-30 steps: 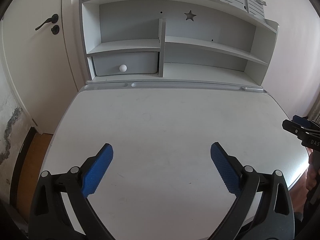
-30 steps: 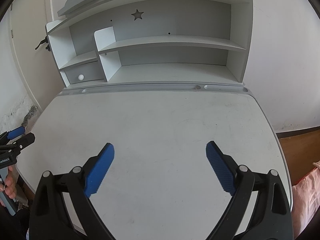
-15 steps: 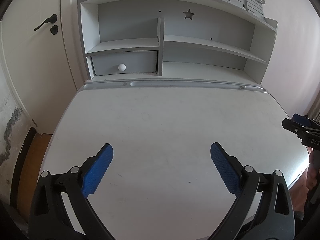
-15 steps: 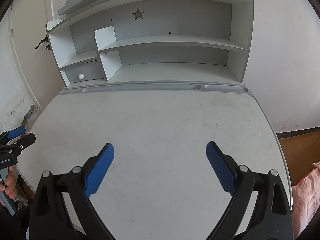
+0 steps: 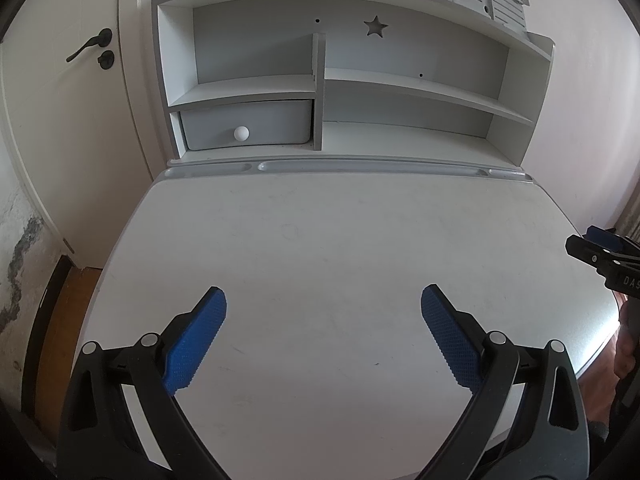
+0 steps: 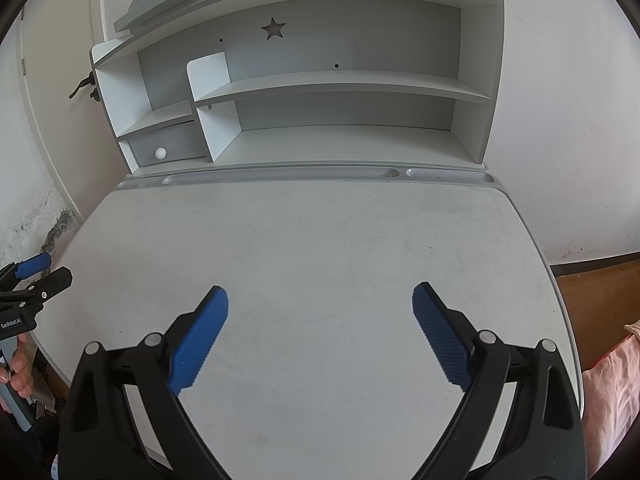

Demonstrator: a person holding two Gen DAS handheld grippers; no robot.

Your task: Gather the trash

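The left gripper (image 5: 323,332) fills the bottom of the left wrist view, its two blue-padded fingers (image 5: 196,336) spread wide with nothing between them, held above the near edge of a white desk (image 5: 320,240). The right gripper (image 6: 320,330) sits the same way at the bottom of the right wrist view: fingers wide apart, empty, over the desk's near edge. Each gripper also shows in the other's picture, at the far right edge of the left view and the far left edge of the right view, where a hand (image 6: 18,368) wraps its handle. Holding both low and level at the desk's front, side by side, likely gives both cameras a full look across the surface.

No trash shows in either view. The desktop appears bare apart from faint scuffs. Across the upper half of both frames stands a white shelf unit (image 5: 420,84) with a star cut-out; its shelves look empty, and a small closed drawer (image 5: 246,124) with a round knob sits at its lower left. A door (image 5: 60,120) with a dark handle occupies the upper left of the left view. Judging from this, either the desk is already cleared or the trash lies outside the frames.
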